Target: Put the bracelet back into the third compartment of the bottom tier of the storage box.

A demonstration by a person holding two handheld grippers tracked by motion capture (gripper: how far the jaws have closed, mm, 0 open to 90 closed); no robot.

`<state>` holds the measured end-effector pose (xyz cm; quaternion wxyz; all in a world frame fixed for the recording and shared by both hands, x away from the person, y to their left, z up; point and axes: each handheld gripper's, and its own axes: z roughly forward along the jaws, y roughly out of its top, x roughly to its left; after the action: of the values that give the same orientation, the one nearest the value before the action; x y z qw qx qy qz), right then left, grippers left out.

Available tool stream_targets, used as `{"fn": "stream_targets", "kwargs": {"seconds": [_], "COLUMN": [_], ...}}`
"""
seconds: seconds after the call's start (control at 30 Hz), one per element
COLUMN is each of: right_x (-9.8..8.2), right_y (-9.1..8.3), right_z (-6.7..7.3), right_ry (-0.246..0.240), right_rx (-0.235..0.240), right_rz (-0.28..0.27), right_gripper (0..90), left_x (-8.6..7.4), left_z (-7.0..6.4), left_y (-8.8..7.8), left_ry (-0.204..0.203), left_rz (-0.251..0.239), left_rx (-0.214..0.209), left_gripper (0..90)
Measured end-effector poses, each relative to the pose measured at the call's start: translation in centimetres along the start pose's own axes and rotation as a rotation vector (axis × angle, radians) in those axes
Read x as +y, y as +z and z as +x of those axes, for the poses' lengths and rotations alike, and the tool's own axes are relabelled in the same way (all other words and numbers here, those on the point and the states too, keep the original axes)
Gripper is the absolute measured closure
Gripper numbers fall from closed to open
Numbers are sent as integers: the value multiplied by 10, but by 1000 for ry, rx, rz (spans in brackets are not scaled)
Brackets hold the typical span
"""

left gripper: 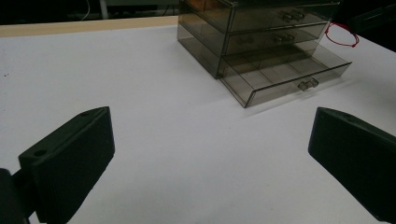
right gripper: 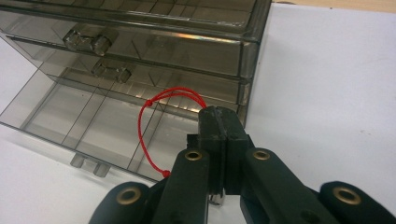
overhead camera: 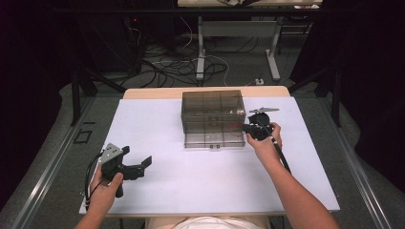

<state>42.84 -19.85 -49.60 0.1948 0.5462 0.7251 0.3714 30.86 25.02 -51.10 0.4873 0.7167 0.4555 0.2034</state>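
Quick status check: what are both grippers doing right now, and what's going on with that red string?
Left gripper open, idle over the table. Right gripper shut on red string, above the open bottom drawer of the drawer box. Nothing in the way.

White table (overhead camera: 200,181), smoky clear drawer unit (overhead camera: 212,114) standing on its far middle, bottom drawer (left gripper: 285,74) open
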Motion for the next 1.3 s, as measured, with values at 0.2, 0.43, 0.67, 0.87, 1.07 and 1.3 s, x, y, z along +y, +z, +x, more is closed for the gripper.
{"fn": "stream_targets", "kwargs": {"seconds": [0.2, 0.43, 0.67, 0.87, 1.07, 1.3], "right_x": [-1, -2, -4, -6, -7, -7], "right_y": [8, 15, 20, 26, 30, 31], "right_z": [4, 6, 7, 10, 10, 11], "right_ry": [-6, -2, 6, 10, 17, 33], "right_rx": [-5, -12, -18, -22, -27, -9], "right_rz": [8, 28, 41, 54, 63, 66], "right_gripper": [900, 900, 900, 900, 900, 819], "left_x": [0, 0, 0, 0, 0, 0], "left_z": [0, 0, 0, 0, 0, 0], "left_y": [0, 0, 0, 0, 0, 0], "left_ry": [0, 1, 2, 2, 2, 1], "left_rz": [-1, -1, 0, -1, -1, -3], "left_rx": [0, 0, -1, -2, -2, -4], "left_gripper": [4, 3, 3, 4, 4, 4]}}
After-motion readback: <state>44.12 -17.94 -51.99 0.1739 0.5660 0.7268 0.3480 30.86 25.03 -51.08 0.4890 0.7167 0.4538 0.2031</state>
